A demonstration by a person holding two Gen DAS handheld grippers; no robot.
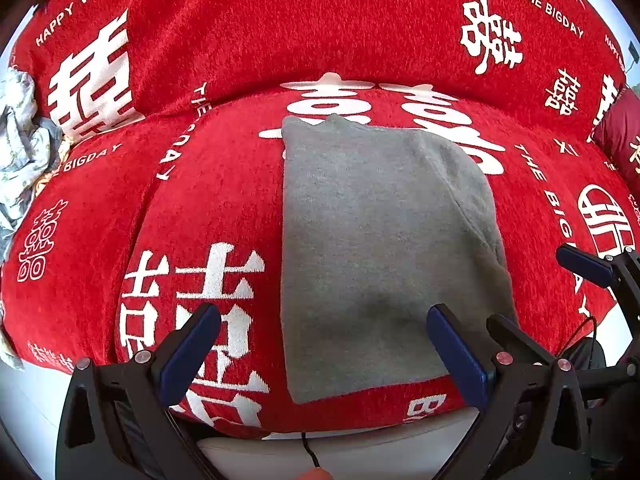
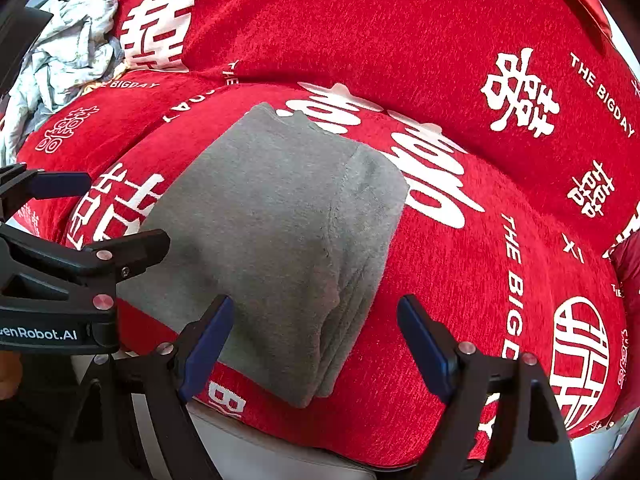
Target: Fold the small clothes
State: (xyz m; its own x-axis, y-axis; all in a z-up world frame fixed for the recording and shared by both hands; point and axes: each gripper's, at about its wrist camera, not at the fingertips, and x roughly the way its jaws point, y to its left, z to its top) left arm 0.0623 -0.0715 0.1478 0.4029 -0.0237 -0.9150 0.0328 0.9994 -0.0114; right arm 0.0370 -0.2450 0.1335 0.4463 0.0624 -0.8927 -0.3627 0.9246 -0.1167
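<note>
Folded grey garment (image 1: 384, 248) lies flat on the red cover (image 1: 224, 184), long axis running front edge to backrest (layered fold rightward). Left gripper (image 1: 320, 344) and right gripper (image 2: 316, 340): jaws apart, empty.

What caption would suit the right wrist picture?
Folded grey garment lying on a red printed sofa cover, with the open right gripper above its near edge.

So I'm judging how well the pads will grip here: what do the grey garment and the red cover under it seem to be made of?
The grey garment looks like soft knit fleece or jersey, matte with a fine heathered nap. The red cover looks like plush chenille-type fabric, its short pile catching a slight sheen, with white characters apparently woven in. Neither fibre can be told for certain.
</note>
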